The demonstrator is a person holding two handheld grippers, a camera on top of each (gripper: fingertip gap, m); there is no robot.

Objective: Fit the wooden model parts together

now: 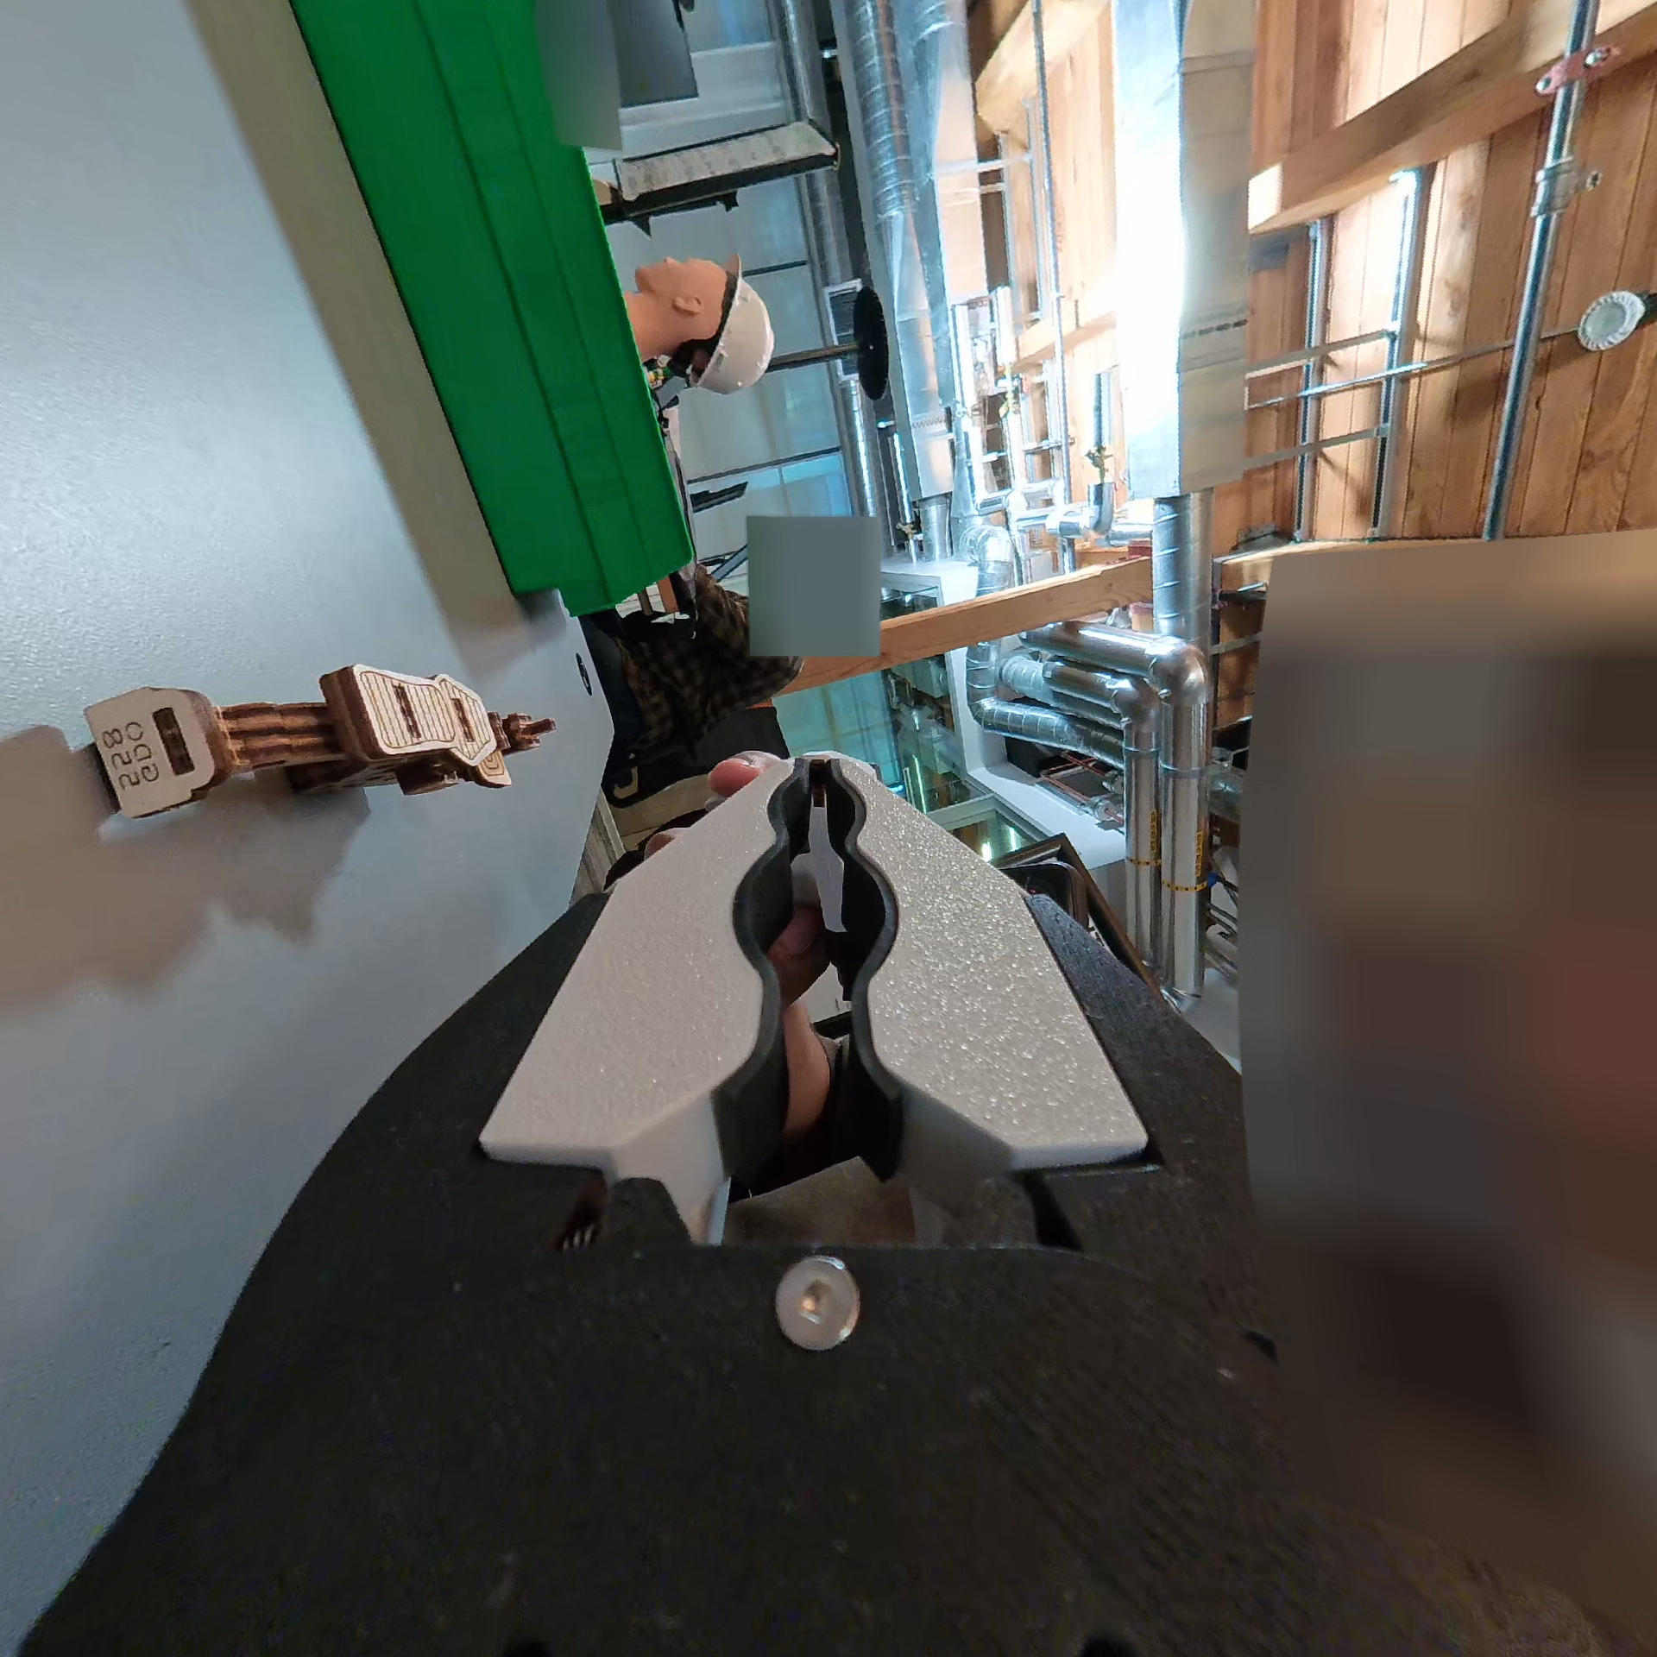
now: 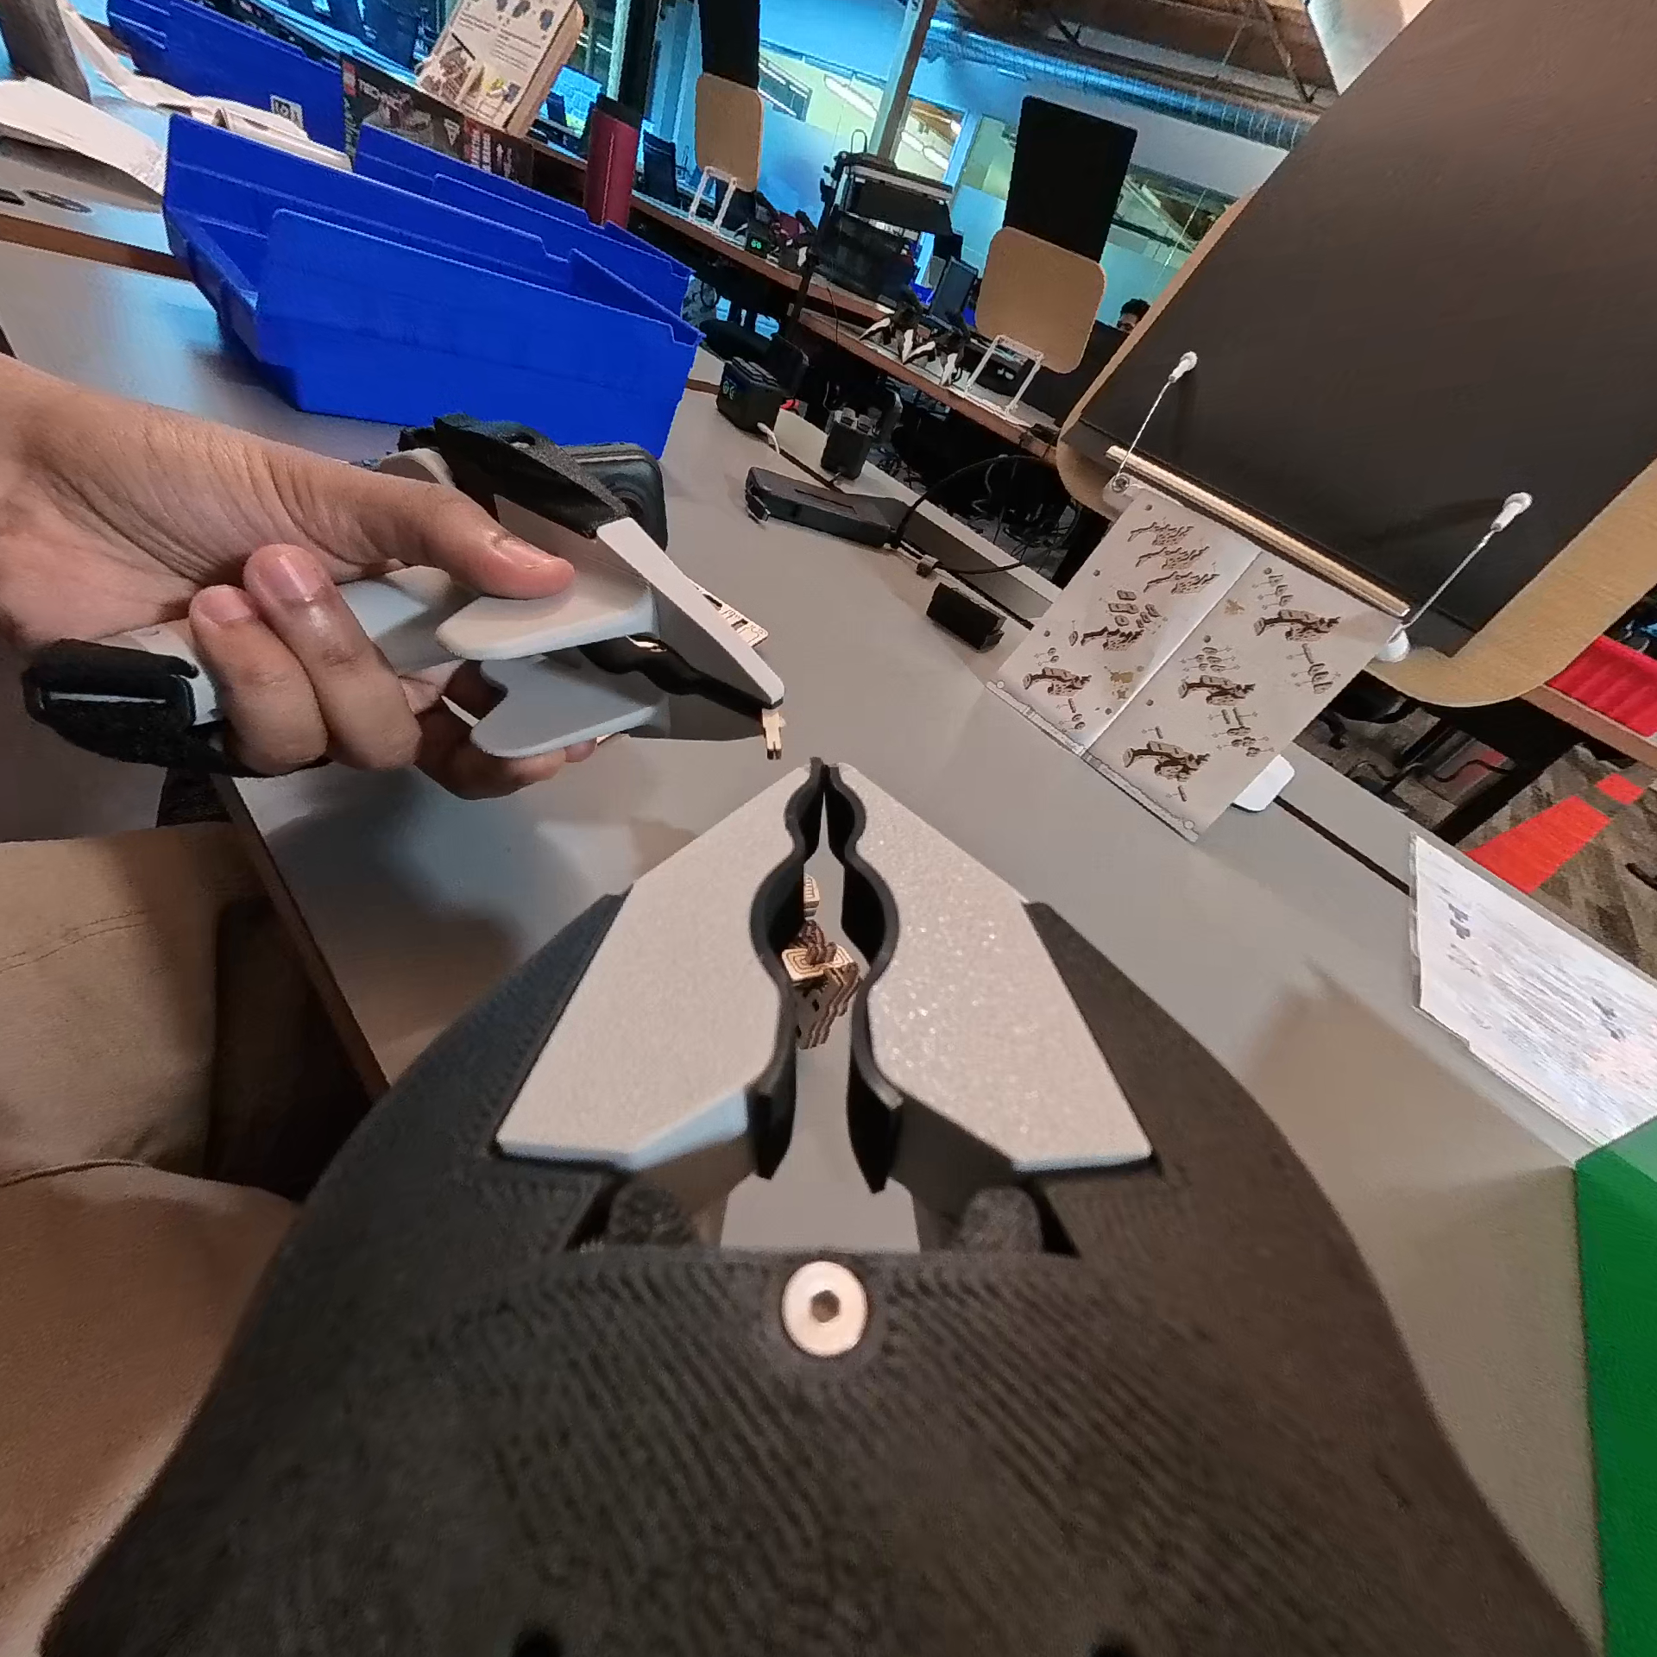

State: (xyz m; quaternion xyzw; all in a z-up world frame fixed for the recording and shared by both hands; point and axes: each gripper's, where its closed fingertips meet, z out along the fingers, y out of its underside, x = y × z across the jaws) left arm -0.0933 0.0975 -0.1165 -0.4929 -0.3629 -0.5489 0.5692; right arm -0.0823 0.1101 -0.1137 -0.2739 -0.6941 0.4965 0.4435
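Observation:
The part-built wooden model stands on the grey table, to the left of my left gripper and apart from it. The left wrist view is rolled on its side. My left gripper is shut on a small wooden part. In the right wrist view a hand holds the left gripper above the table, and the small part sticks out of its tips. My right gripper is shut with its tips touching, just below the left one's tip. The model shows through the gap between its fingers.
Blue bins stand at the far left of the table. A green bin is at the near right and also shows in the left wrist view. An instruction sheet hangs from a board. A paper lies at the right. Black devices and cables lie farther back.

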